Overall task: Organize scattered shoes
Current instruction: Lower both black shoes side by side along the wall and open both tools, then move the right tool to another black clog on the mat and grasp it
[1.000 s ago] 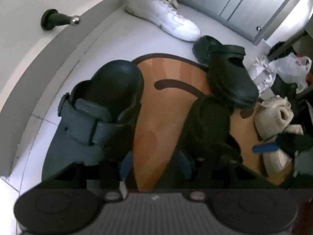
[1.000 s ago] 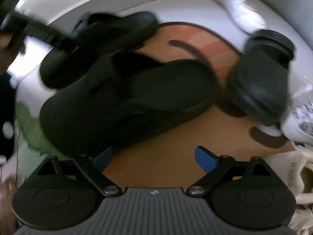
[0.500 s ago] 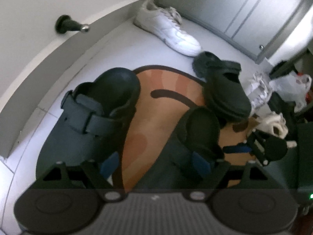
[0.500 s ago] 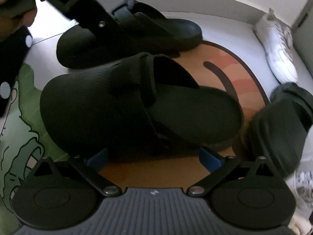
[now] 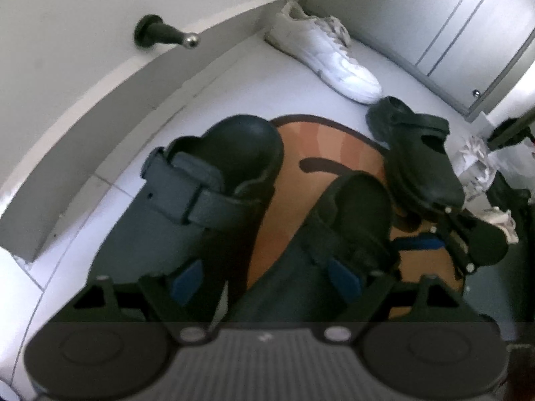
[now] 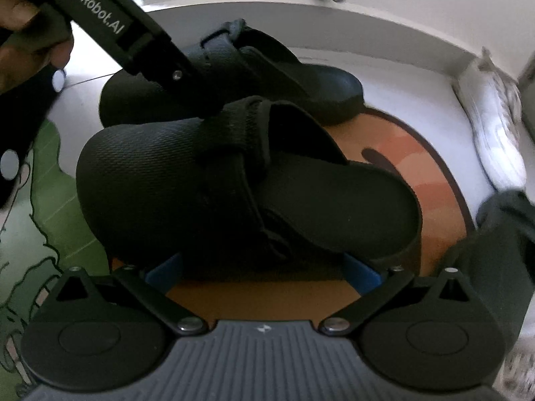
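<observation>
- Nearest us, our left claw (image 5: 265, 277) has its blue pads spread; its jaws were just opening a moment back. One pad sits over the inner edge of the dark slate strapped rubber clog (image 5: 200, 197), the other over its mate, the black strapped rubber sandal (image 5: 337, 234), and neither pad presses on either.
- Our right claw (image 6: 262, 269) stands at its widest, its jaws having just opened further. The black sandal (image 6: 234, 180) lies between the blue pads, which grip nothing.
- We take the round orange floor mat with brown markings (image 5: 321, 147) as our landmark. The black sandal lies on it, near its middle. The slate clog rests at the mat's left edge, mostly on the pale tiled floor (image 5: 200, 87), just beside the sandal.
- At the mat's far right edge a black perforated rubber clog (image 5: 418, 153) lies tilted, with our right claw's body (image 5: 468, 237) just in front of it.
- Beyond the mat, a white laced leather sneaker (image 5: 327, 53) lies by the grey cabinet doors (image 5: 418, 16).
- Left of the mat, on the wall, a black door stopper with a metal tip (image 5: 164, 35) juts out.
- Right of the mat lies a heap of pale shoes and a bag, too blurred for us to sort.
</observation>
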`<state>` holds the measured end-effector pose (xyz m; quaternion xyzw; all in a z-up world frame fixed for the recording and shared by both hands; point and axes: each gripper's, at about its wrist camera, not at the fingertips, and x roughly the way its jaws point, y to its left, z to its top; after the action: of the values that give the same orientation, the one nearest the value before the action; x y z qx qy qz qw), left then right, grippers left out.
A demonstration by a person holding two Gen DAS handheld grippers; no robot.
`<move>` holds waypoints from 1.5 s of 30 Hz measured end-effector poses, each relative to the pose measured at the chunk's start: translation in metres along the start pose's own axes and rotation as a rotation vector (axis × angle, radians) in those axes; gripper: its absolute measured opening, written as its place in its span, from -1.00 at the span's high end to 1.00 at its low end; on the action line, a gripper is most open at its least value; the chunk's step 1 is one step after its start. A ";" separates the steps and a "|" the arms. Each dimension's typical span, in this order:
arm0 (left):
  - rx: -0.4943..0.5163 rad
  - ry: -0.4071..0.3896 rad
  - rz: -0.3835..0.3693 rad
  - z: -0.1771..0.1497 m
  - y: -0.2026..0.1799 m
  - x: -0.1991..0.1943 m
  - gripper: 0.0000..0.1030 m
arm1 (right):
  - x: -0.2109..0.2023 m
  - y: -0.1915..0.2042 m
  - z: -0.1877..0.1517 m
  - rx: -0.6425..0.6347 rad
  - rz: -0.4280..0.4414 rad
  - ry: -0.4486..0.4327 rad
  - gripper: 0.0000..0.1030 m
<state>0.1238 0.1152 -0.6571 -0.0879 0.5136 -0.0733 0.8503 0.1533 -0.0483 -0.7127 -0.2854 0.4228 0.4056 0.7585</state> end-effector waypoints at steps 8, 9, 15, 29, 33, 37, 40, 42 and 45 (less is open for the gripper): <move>-0.041 -0.047 0.011 0.001 0.005 -0.009 -0.63 | 0.010 -0.004 0.016 -0.056 0.030 -0.022 -1.00; -0.042 -0.054 0.019 0.001 0.005 -0.011 -0.63 | 0.011 -0.003 0.017 -0.056 0.029 -0.026 -1.00; -0.070 -0.062 0.077 0.002 0.013 -0.012 -0.63 | 0.020 0.003 0.034 -0.065 0.041 -0.050 -1.00; -0.201 -0.087 0.186 0.003 0.036 -0.012 -0.70 | 0.042 0.008 0.073 -0.105 0.051 -0.080 -1.00; -0.160 -0.081 0.184 0.002 0.029 -0.010 -0.70 | 0.043 0.003 0.076 -0.121 0.077 -0.069 -1.00; -0.161 -0.074 0.177 0.002 0.030 -0.009 -0.70 | 0.040 0.007 0.071 -0.103 0.058 -0.075 -1.00; -0.158 -0.077 0.182 0.002 0.030 -0.009 -0.70 | 0.035 0.012 0.065 -0.072 0.036 -0.075 -1.00; -0.154 -0.080 0.184 0.002 0.030 -0.009 -0.70 | 0.030 0.012 0.065 -0.020 0.004 -0.069 -1.00; -0.153 -0.082 0.173 0.005 0.029 -0.007 -0.70 | 0.014 0.006 0.059 0.038 -0.022 -0.069 -1.00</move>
<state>0.1258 0.1451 -0.6552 -0.1108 0.4882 0.0433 0.8646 0.1767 0.0062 -0.6975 -0.2614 0.4011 0.3986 0.7823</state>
